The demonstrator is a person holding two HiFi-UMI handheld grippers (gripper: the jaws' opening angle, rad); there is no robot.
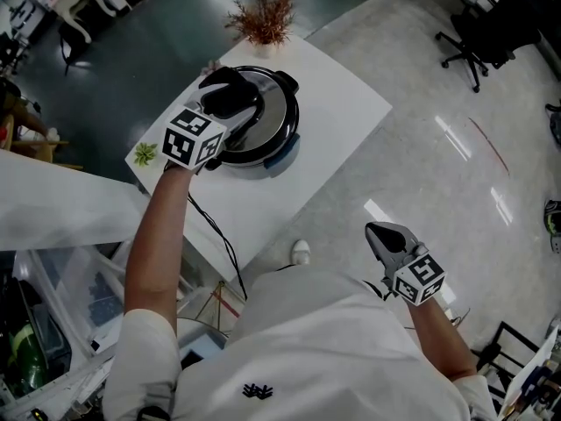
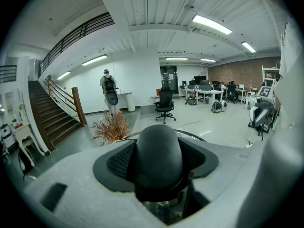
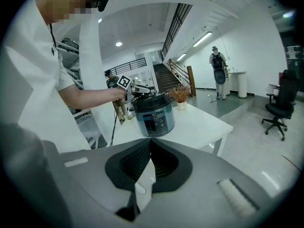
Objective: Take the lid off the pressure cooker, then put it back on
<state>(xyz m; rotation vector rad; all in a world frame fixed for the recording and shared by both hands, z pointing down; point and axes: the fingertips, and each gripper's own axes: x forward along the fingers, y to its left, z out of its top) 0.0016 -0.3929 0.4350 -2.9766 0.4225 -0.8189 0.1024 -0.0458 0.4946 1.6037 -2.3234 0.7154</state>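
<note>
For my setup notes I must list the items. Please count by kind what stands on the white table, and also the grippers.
pressure cooker, with its lid on: 1
dried plant: 1
small green leafy thing: 1
grippers: 2 (left gripper, jaws shut on the lid; right gripper, jaws together, empty)
Total: 5

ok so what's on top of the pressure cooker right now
The lid sits on the pressure cooker, and the left gripper is closed on the lid's black handle. The lid covers the pressure cooker, so what is inside cannot be seen.
</note>
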